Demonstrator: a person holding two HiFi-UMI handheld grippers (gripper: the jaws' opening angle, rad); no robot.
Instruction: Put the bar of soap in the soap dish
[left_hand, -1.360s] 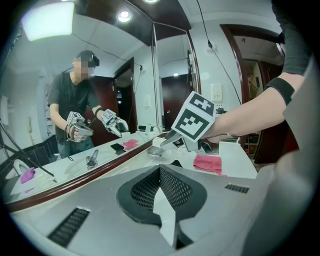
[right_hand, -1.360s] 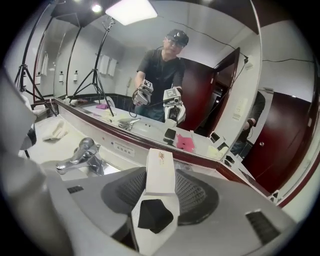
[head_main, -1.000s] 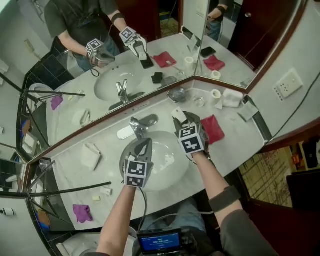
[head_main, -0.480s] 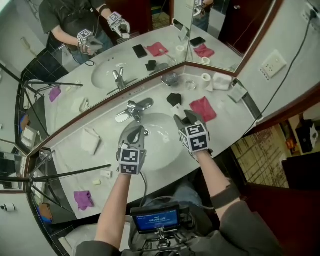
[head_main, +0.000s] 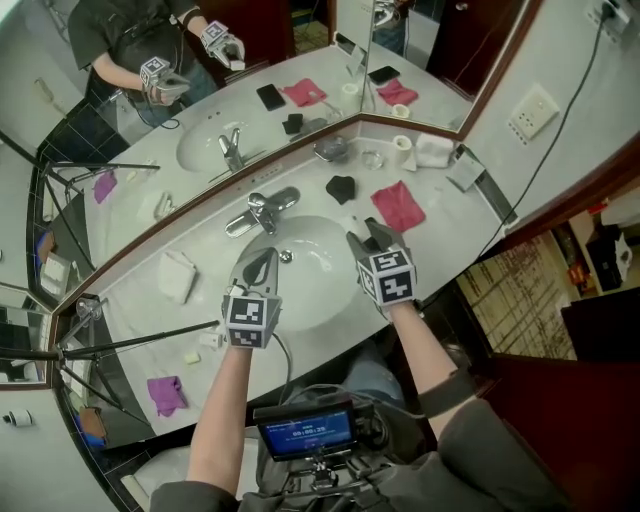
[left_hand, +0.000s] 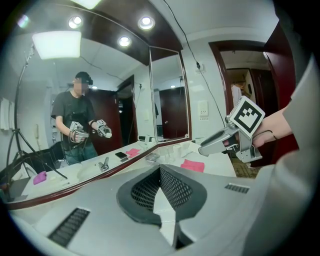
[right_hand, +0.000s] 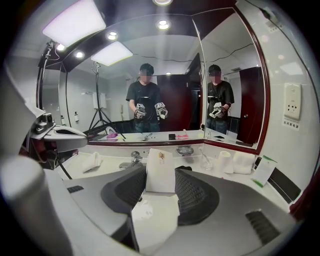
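Observation:
My right gripper (head_main: 357, 242) hangs over the right rim of the sink (head_main: 312, 283), shut on a white wrapped bar of soap (right_hand: 160, 170) that stands upright between its jaws. The soap dish (head_main: 331, 150) is a small metal dish at the back of the counter by the mirror corner, also seen as the soap dish (right_hand: 185, 150) well beyond the jaws. My left gripper (head_main: 258, 268) hovers over the sink's left side, shut with nothing in it (left_hand: 160, 169).
A chrome tap (head_main: 262, 210) stands behind the sink. A black object (head_main: 341, 188) and a red cloth (head_main: 398, 205) lie right of it. A glass (head_main: 372, 158), a paper roll (head_main: 403, 143) and a white towel (head_main: 432, 150) stand near the dish. A folded white cloth (head_main: 178, 275) lies left.
Both grippers have drawn back from the mirror towards the counter's front edge. The right one still holds the soap; the left stays shut.

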